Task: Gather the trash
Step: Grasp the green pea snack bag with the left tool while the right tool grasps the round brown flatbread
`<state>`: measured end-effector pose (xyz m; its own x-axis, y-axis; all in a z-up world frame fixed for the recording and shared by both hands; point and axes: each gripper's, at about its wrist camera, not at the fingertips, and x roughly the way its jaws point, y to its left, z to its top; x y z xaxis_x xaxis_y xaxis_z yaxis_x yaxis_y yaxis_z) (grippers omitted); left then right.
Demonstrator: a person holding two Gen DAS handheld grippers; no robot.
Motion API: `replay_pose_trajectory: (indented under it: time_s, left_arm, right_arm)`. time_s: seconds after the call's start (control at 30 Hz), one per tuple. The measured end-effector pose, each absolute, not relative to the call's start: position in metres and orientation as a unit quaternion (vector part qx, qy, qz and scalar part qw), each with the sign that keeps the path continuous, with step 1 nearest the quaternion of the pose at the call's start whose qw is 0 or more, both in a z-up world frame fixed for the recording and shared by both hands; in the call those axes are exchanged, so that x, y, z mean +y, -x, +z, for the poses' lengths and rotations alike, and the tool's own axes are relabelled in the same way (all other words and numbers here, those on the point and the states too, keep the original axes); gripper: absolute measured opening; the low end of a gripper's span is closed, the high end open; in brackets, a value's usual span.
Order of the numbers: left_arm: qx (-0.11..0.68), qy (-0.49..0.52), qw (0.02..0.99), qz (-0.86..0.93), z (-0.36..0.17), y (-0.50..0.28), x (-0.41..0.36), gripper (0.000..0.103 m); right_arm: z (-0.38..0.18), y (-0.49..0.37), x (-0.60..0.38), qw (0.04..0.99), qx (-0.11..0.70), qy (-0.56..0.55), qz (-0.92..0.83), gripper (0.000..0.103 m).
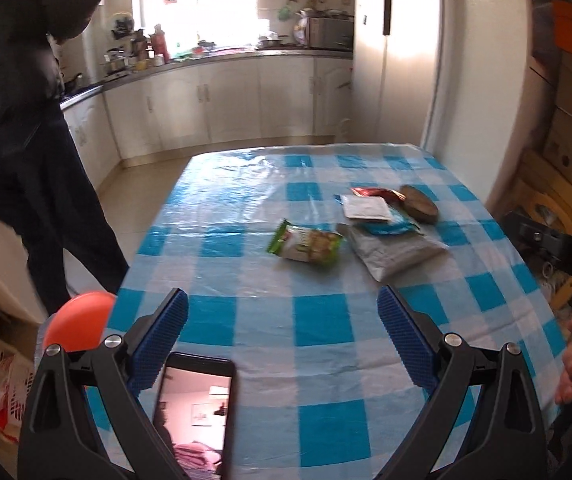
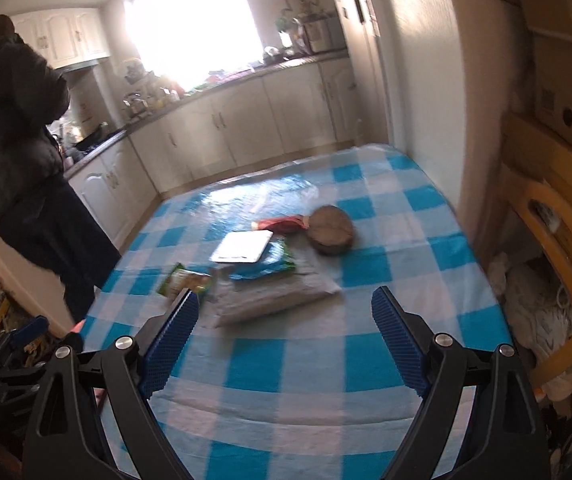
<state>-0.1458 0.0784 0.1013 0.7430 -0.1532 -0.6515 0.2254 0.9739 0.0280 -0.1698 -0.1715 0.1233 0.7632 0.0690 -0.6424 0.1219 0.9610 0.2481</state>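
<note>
Trash lies in a loose heap on the blue-and-white checked tablecloth [image 1: 318, 320] [image 2: 366, 356]: a green snack bag [image 1: 306, 245] [image 2: 184, 279], a grey plastic pouch [image 1: 396, 249] [image 2: 274, 298], a blue-green wrapper [image 1: 390, 227] [image 2: 264, 266], a white flat packet [image 1: 366, 208] [image 2: 242, 247], a red wrapper [image 1: 376, 193] [image 2: 282, 224] and a round brown lid-like piece [image 1: 420, 204] [image 2: 332, 230]. My left gripper [image 1: 284, 300] is open over the near part of the table, short of the heap. My right gripper [image 2: 286, 300] is open too, nothing between its blue pads, its left fingertip just before the green bag.
A phone [image 1: 196, 412] lies at the near table edge. An orange round object [image 1: 80, 320] sits off the left corner. A person in dark clothes [image 1: 26, 140] [image 2: 18, 152] stands left of the table. Kitchen cabinets [image 1: 226, 100] run behind; cardboard boxes [image 2: 558, 92] and a wooden chair [image 2: 562, 240] crowd the right.
</note>
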Motion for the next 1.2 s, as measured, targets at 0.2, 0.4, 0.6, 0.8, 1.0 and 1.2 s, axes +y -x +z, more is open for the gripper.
replay_pose_trajectory:
  time_s: [0.2,0.4,0.6,0.8,1.0,1.2]
  left_arm:
    - [0.363,-0.072,0.923,-0.105,0.092,0.124,0.072,0.096]
    - [0.397,-0.042,0.910,-0.110,0.085,0.087,0.070,0.096]
    - [0.427,0.007,0.900,-0.091,0.071,0.051,0.071,0.096]
    - [0.455,0.051,0.887,-0.060,0.054,0.025,0.068,0.096]
    - [0.463,0.063,0.884,-0.028,0.047,0.003,0.061,0.096]
    - [0.485,0.089,0.870,-0.003,0.026,-0.012,0.052,0.096]
  right_arm:
    - [0.105,0.159,-0.187,0.916,0.364,-0.167,-0.005,0.088]
    - [0.096,0.133,-0.192,0.914,0.374,-0.154,-0.002,0.088]
    - [0.083,0.086,-0.205,0.910,0.394,-0.129,-0.001,0.087]
    - [0.062,0.040,-0.211,0.901,0.421,-0.100,0.007,0.082]
    - [0.044,0.014,-0.220,0.892,0.437,-0.112,0.014,0.082]
    - [0.039,0.002,-0.221,0.889,0.442,-0.113,0.029,0.082]
